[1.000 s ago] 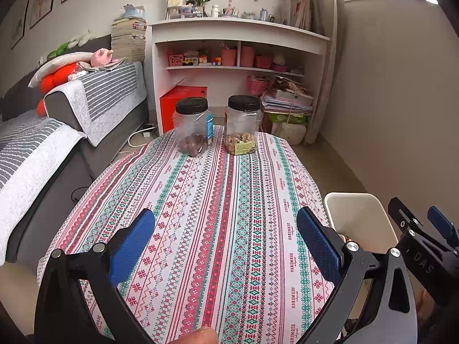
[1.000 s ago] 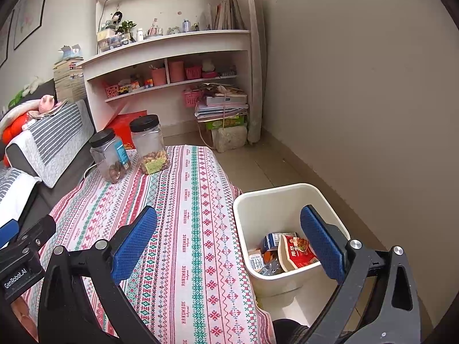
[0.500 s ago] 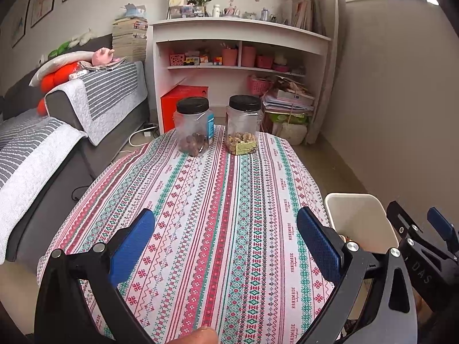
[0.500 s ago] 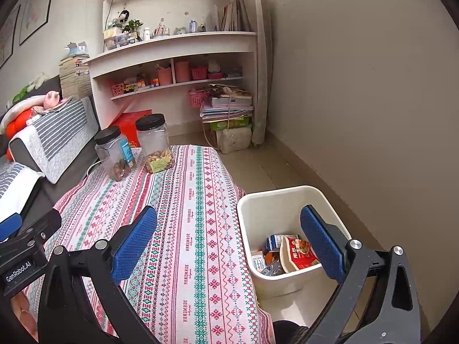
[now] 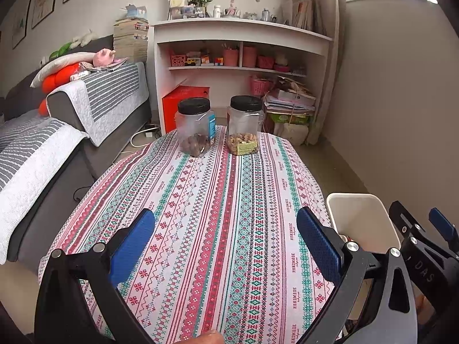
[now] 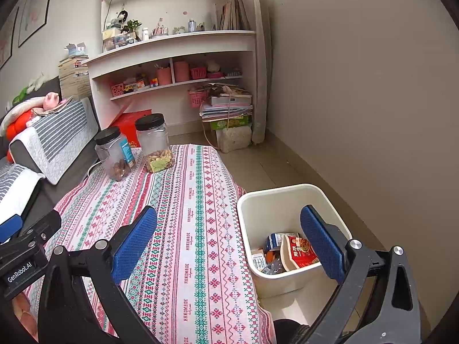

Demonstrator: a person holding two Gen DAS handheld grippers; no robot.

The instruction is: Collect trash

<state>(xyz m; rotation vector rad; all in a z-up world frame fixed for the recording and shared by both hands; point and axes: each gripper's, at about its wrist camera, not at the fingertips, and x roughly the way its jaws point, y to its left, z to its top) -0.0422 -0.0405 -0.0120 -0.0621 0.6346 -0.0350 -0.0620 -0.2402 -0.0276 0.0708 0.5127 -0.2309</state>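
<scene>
The cream rectangular plastic bin [image 6: 289, 200] stands upright on the floor just beside the patterned tablecloth's [image 6: 186, 215] right edge, crumpled snack wrappers [image 6: 298, 253] inside. The left gripper [image 5: 226, 243] hovers over the cloth, the right gripper [image 6: 229, 238] straddles cloth edge and bin; both jaws wide, empty.

Both wrist views overlook the table [image 5: 223, 200], sharing the jars [image 6: 155, 143].

Open cloth, jars at the far end

Only two jars [image 5: 218, 126] stand on the tablecloth [image 5: 218, 215]; the bin [image 6: 287, 197] beside the table gapes open-topped.
</scene>
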